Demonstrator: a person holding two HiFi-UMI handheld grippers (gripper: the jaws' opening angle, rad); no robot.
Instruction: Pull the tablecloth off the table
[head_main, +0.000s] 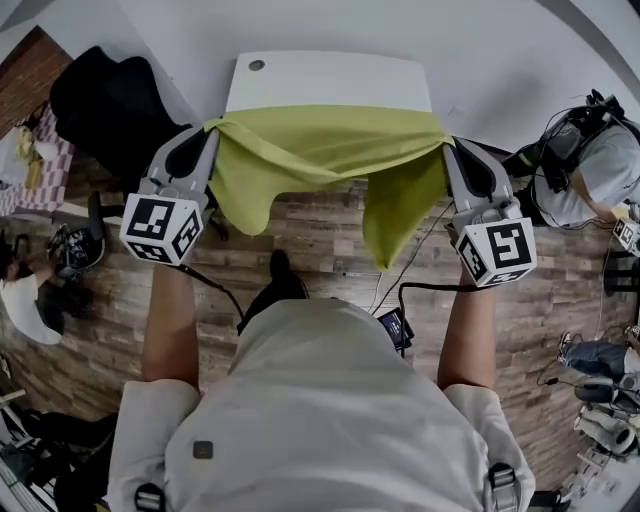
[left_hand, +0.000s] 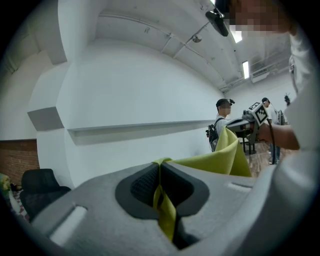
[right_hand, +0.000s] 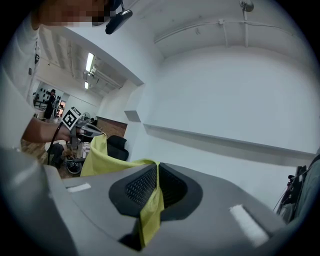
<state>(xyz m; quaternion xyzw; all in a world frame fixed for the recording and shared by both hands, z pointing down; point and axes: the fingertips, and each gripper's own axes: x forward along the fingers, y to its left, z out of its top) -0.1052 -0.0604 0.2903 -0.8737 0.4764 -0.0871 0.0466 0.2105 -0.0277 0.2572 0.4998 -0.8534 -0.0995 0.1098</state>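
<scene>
Holding a yellow-green cloth (head_main: 320, 150) stretched at the near edge of the white desk (head_main: 330, 78).
Head view: the left gripper (head_main: 207, 130) and right gripper (head_main: 447, 147) each pinch a corner, and the cloth sags between them; their cubes (head_main: 160, 228) show black-and-white square markers. Left gripper view: jaws closed tight on a cloth fold. Right gripper view: jaws likewise clamped on cloth.

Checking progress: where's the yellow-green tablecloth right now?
Head view, centre: the tablecloth hangs stretched between the left tool and the right tool, both shut on it, at the white table's near edge.
</scene>
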